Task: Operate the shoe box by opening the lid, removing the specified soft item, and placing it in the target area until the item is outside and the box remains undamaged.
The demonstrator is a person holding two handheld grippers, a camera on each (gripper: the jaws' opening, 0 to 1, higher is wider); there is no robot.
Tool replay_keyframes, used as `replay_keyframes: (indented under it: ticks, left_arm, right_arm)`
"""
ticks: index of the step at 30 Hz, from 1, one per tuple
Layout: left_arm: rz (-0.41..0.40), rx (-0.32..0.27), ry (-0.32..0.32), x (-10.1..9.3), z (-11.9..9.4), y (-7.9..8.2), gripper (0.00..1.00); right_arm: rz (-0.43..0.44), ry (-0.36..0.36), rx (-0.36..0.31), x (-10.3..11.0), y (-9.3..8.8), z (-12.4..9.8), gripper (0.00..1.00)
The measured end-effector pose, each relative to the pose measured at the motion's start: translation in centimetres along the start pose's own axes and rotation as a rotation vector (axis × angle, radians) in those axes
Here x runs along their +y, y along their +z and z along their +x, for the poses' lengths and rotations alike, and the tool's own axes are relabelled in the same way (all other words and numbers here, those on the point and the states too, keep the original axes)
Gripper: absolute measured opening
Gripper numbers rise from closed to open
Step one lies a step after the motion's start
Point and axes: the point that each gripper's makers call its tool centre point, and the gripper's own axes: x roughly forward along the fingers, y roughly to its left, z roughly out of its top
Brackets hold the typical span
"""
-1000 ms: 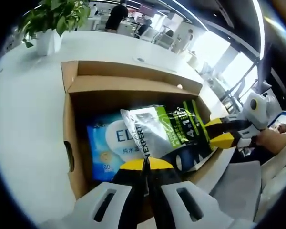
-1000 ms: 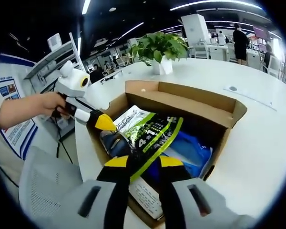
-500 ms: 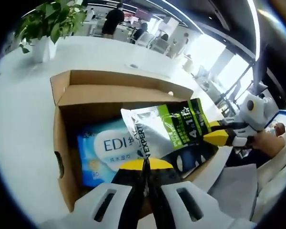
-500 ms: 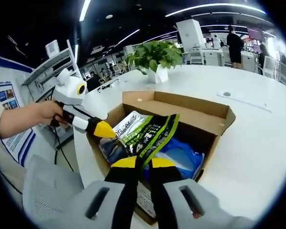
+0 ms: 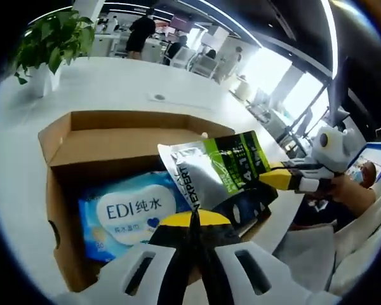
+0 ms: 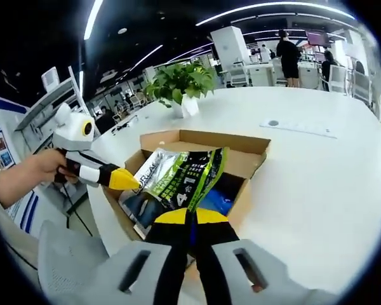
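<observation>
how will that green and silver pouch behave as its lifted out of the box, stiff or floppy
Probably floppy: the pouch bends where both tongs, left and right, pinch its edges above the box. Its glossy film looks slippery, so it may slide if the grip loosens. It seems light, since two edge pinches hold it up.

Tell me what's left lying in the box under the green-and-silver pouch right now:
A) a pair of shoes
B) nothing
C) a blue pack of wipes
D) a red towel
C: in the left gripper view a blue pack printed "EDI" lies on the floor of the cardboard box, below the lifted pouch.
</observation>
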Motion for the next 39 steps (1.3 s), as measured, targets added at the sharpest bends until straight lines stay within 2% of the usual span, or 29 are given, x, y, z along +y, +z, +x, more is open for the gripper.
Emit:
replay_keyframes:
  ticks: [6,14,34,39]
  left_arm:
    - [0.024,0.017,0.001,-1.4,1.2,0.3,0.00]
    - [0.047,0.023,-0.031,-3.3,2.6,1.0,0.00]
    - [0.093,0.053,-0.055,-6.5,5.7,2.4,0.00]
    - [0.114,0.058,-0.071,-7.5,6.8,3.0,0.00]
  right_arm:
    - [-0.002,-0.036,0.008,-1.4,0.0,-1.1,0.00]
    - [0.019,-0.084,0.031,-3.7,-0.4,-2.5,0.00]
    - [0.054,-0.139,0.061,-7.8,-0.8,-5.0,0.00]
    - [0.035,-0.155,0.078,-9.1,-0.9,-5.8,0.00]
